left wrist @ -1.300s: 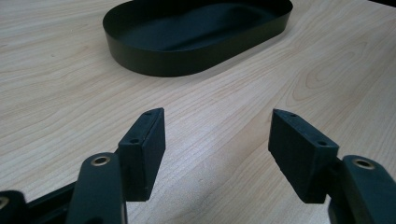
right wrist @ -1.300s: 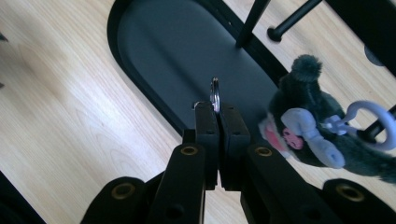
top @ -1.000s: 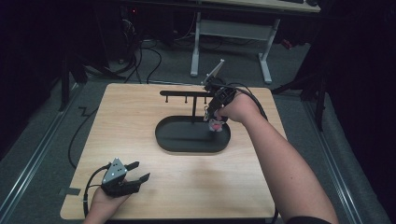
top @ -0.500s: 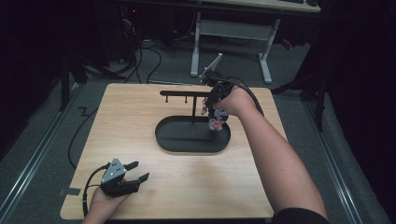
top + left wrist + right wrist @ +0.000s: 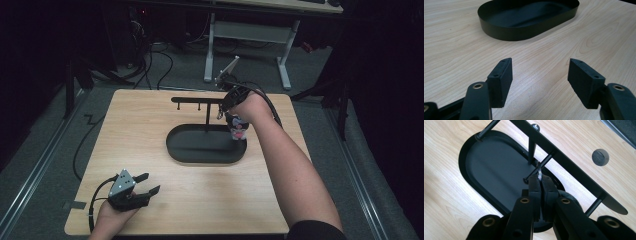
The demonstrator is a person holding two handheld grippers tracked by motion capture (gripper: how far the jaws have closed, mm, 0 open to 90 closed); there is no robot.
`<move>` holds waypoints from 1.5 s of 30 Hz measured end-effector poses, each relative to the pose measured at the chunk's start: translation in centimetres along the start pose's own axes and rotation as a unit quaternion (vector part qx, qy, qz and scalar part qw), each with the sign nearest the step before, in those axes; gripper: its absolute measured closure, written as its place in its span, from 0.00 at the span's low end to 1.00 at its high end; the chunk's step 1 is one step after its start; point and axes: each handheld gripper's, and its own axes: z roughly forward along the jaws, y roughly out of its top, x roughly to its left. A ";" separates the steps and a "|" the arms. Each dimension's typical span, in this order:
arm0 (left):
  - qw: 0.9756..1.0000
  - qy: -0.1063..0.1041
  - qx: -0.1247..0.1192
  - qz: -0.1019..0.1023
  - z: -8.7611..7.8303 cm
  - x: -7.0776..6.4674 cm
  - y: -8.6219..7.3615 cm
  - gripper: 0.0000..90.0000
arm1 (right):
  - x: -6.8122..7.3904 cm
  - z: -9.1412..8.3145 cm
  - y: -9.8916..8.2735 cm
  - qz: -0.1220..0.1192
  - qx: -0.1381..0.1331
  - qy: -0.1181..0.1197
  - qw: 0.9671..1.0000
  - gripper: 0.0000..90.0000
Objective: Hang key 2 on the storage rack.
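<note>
- High view: a black oval metal tray [image 5: 200,156] with an upright post and a slim black crossbar [image 5: 197,100] of short pegs stands near the far edge of the light wooden table [image 5: 150,130].
- Right gripper [image 5: 540,179]: jaws pressed together on a small silver metal key ring [image 5: 539,170], held against a peg under the crossbar; a pink-and-white charm [image 5: 239,129] dangles below.
- Left gripper [image 5: 539,76]: jaws spread apart, empty, resting near the table's near left corner.
- Step, as judged: hanging the ring on the peg. Next: slide it fully over the peg tip, then release.
</note>
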 end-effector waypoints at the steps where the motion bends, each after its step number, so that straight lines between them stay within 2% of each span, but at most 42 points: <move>1: 1.000 0.000 0.000 0.000 0.0 0.0 0.0 0.41 | 0.1 0.0 0.0 0.004 -0.002 -0.005 1.000 0.95; 3: 1.000 0.000 0.000 0.000 0.0 0.0 0.0 0.41 | 0.0 0.0 0.0 0.003 -0.010 -0.004 1.000 0.91; 7: 1.000 -0.001 0.001 0.001 0.1 0.0 0.0 0.41 | 0.1 -0.3 -0.3 0.015 -0.018 -0.008 1.000 0.91; 9: 1.000 -0.001 0.001 0.001 0.1 0.0 0.0 0.41 | 0.1 -0.5 -0.7 0.012 -0.022 -0.006 1.000 0.89; 13: 1.000 -0.003 0.005 0.002 0.1 0.0 0.0 0.41 | 0.3 -1.0 -1.8 0.017 -0.028 -0.002 0.999 0.88; 21: 1.000 -0.002 0.006 0.002 0.5 -0.1 0.1 0.41 | 1.2 -0.9 -5.0 0.007 -0.044 0.012 0.999 0.82; 30: 1.000 -0.005 0.010 0.007 1.0 -0.4 0.1 0.41 | 2.1 0.8 -7.9 0.010 -0.058 0.022 0.998 0.74; 36: 1.000 -0.008 0.014 0.008 1.0 -0.4 0.1 0.41 | 2.4 2.5 -10.0 0.019 -0.082 0.031 0.996 0.68; 40: 1.000 -0.010 0.013 0.006 1.0 -0.5 0.1 0.41 | 2.6 3.6 -11.8 0.030 -0.101 0.034 0.994 0.64; 45: 1.000 -0.013 0.016 0.009 1.2 -0.7 0.1 0.41 | 2.9 4.9 -14.6 0.045 -0.132 0.035 0.990 0.59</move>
